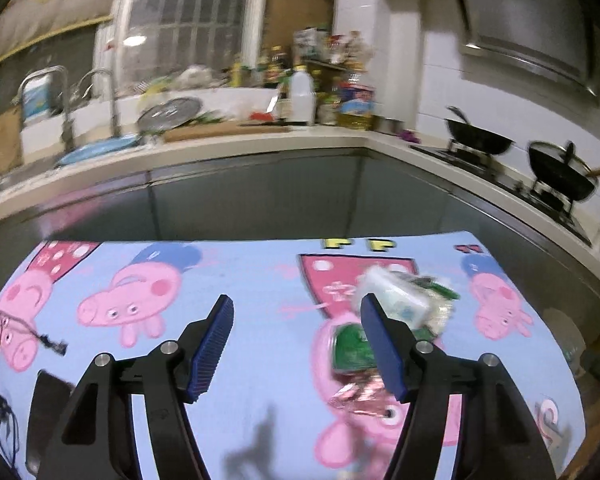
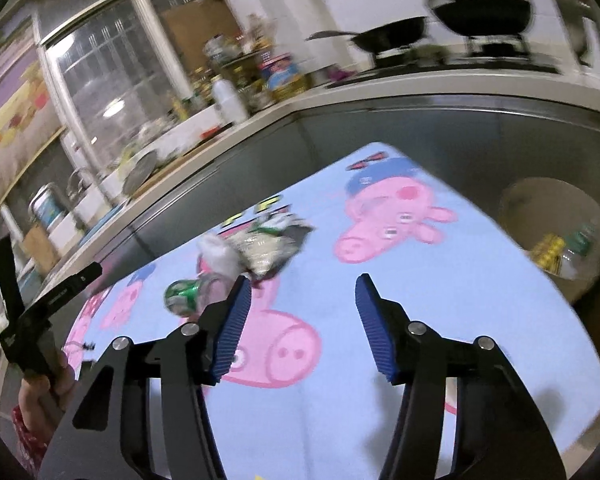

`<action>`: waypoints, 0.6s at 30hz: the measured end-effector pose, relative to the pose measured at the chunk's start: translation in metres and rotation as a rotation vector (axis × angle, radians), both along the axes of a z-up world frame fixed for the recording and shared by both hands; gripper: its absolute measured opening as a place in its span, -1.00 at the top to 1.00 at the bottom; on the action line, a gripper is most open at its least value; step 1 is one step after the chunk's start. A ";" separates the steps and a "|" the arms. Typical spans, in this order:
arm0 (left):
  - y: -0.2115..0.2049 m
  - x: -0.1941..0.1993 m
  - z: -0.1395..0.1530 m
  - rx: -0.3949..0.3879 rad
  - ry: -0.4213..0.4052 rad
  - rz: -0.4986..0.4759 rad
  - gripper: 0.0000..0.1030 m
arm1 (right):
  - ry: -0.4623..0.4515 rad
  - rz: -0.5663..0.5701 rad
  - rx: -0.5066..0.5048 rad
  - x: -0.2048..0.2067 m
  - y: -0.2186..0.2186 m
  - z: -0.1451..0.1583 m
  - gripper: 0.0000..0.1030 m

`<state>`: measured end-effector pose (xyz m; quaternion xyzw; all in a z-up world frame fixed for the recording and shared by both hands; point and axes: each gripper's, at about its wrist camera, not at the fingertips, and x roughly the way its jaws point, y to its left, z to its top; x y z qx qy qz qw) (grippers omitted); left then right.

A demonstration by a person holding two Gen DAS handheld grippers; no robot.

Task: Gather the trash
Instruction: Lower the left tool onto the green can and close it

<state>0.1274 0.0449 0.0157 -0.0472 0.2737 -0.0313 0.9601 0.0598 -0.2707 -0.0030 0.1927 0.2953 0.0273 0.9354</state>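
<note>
Light-blue cartoon-pig cloth covering the tabletop, seen from above. At far left, black cable and a dark flat device near the cloth's edge, well apart from the trash. Left tongs spread wide, pinching nothing, held above bare cloth. Just right of them, partly hidden behind the right finger: white carton, green wrapper, pinkish foil, heaped close together; blurred, exact contacts unclear. In the right wrist view: crushed green can, white wad and crumpled packet left of and beyond the right tongs, likewise spread and empty. At far right, off the tabletop edge and lower down, pale round bin with bottles inside. Step judged: approach for a first pick. Best taken one piece at a time, fingers straddling the carton's narrow sides, closing gently to avoid crushing or scattering neighbours
</note>
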 end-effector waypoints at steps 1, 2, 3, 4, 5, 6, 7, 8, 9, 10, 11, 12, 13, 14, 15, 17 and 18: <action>0.008 0.002 -0.002 -0.011 0.010 0.011 -0.29 | 0.002 0.030 -0.001 0.009 0.008 -0.001 -0.05; 0.018 0.004 -0.006 -0.027 0.024 0.024 -0.29 | 0.009 0.064 0.002 0.020 0.017 -0.002 -0.05; 0.025 0.005 -0.009 -0.042 0.035 0.031 -0.29 | 0.019 0.093 0.006 0.030 0.025 -0.004 -0.05; 0.030 0.006 -0.012 -0.056 0.046 0.035 -0.29 | 0.035 0.129 0.018 0.045 0.034 -0.008 -0.05; 0.036 0.007 -0.016 -0.073 0.059 0.039 -0.29 | 0.046 0.149 0.030 0.054 0.041 -0.010 -0.05; 0.041 0.009 -0.020 -0.090 0.074 0.042 -0.29 | 0.057 0.174 0.044 0.064 0.048 -0.014 -0.04; 0.045 0.011 -0.026 -0.103 0.090 0.041 -0.29 | 0.076 0.203 0.063 0.078 0.056 -0.019 -0.01; 0.046 0.012 -0.028 -0.108 0.099 0.040 -0.29 | 0.098 0.217 0.075 0.090 0.062 -0.025 0.02; 0.047 0.015 -0.033 -0.113 0.114 0.038 -0.29 | 0.116 0.227 0.085 0.100 0.068 -0.030 0.05; 0.047 0.016 -0.038 -0.118 0.128 0.035 -0.29 | 0.132 0.238 0.096 0.109 0.073 -0.034 0.21; 0.047 0.017 -0.040 -0.122 0.136 0.031 -0.29 | 0.158 0.246 0.116 0.122 0.077 -0.040 0.30; 0.045 0.019 -0.044 -0.134 0.152 0.019 -0.29 | 0.181 0.239 0.134 0.132 0.080 -0.047 0.31; 0.046 0.020 -0.047 -0.147 0.165 0.008 -0.29 | 0.214 0.222 0.176 0.144 0.079 -0.057 0.31; 0.044 0.022 -0.050 -0.164 0.179 -0.008 -0.29 | 0.234 0.211 0.208 0.150 0.077 -0.063 0.32; 0.043 0.024 -0.053 -0.191 0.199 -0.035 -0.29 | 0.250 0.202 0.247 0.156 0.075 -0.070 0.32; 0.039 0.027 -0.059 -0.247 0.233 -0.088 -0.35 | 0.279 0.210 0.311 0.161 0.077 -0.081 0.32; 0.035 0.030 -0.063 -0.276 0.254 -0.122 -0.42 | 0.281 0.228 0.324 0.158 0.083 -0.082 0.32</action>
